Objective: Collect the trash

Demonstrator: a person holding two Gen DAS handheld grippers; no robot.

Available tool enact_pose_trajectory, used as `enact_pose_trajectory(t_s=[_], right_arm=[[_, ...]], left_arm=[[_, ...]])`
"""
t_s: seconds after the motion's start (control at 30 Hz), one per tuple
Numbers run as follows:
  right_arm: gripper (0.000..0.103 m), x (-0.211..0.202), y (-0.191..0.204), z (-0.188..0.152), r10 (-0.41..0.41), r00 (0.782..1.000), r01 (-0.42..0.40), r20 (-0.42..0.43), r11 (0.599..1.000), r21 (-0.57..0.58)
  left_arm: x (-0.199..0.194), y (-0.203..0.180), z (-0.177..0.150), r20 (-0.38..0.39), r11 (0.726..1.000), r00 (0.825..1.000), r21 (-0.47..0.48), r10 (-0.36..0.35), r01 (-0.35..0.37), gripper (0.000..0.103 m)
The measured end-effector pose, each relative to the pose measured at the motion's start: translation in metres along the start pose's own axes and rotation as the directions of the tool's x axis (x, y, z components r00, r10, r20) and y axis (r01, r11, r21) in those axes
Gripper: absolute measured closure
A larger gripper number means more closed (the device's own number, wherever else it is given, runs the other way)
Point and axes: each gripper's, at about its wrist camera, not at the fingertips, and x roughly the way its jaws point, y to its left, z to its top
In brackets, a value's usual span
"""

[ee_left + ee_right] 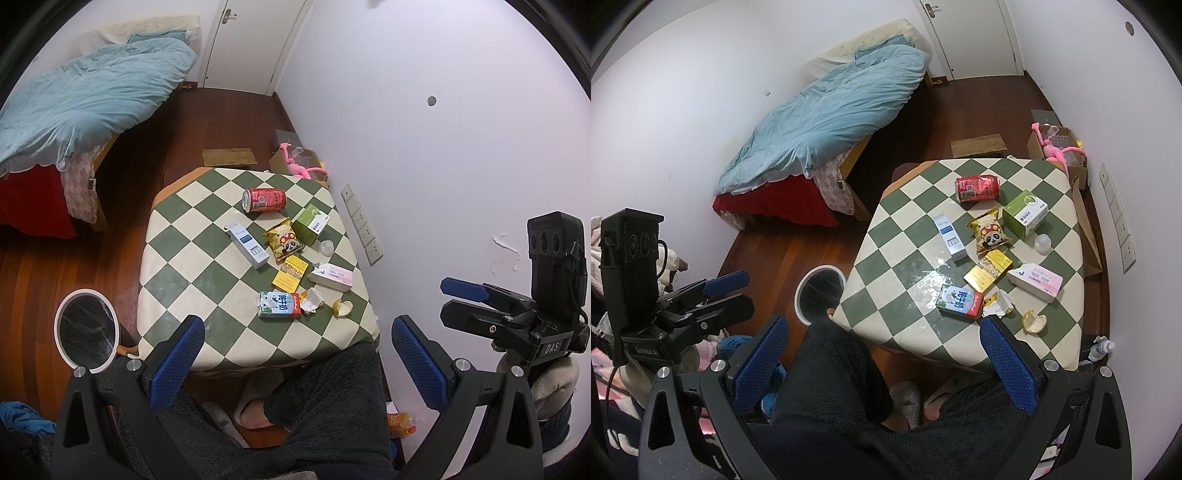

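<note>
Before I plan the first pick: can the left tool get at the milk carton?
Probably yes. The left tool is open and empty, held back above the near table edge; the milk carton lies flat near that edge, nothing covering it.

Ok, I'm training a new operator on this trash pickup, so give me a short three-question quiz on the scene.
1. True or false: the red can stands upright on the checkered table.
2. Which lies nearest the table's near edge? A) green box B) milk carton C) panda snack bag
3. Fill in: the bin stands on the ____ beside the table.

Key: 1 false, it lies on its side. 2 B. 3 floor. Both the left gripper and right gripper are open and empty.
</note>
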Motion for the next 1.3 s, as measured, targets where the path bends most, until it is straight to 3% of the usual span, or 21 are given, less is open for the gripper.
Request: enact_pose_trajectory(t_s=[1.3], right_arm=[[0.000, 0.0024, 0.0032, 0.0016, -0.003, 1.000, 0.003, 0.003, 1.000, -0.003]], left_arm=[[-0.0067, 0.0020, 0.0034, 0.003, 1.000, 1.000, 0.004, 0.005, -0.005, 0.000]])
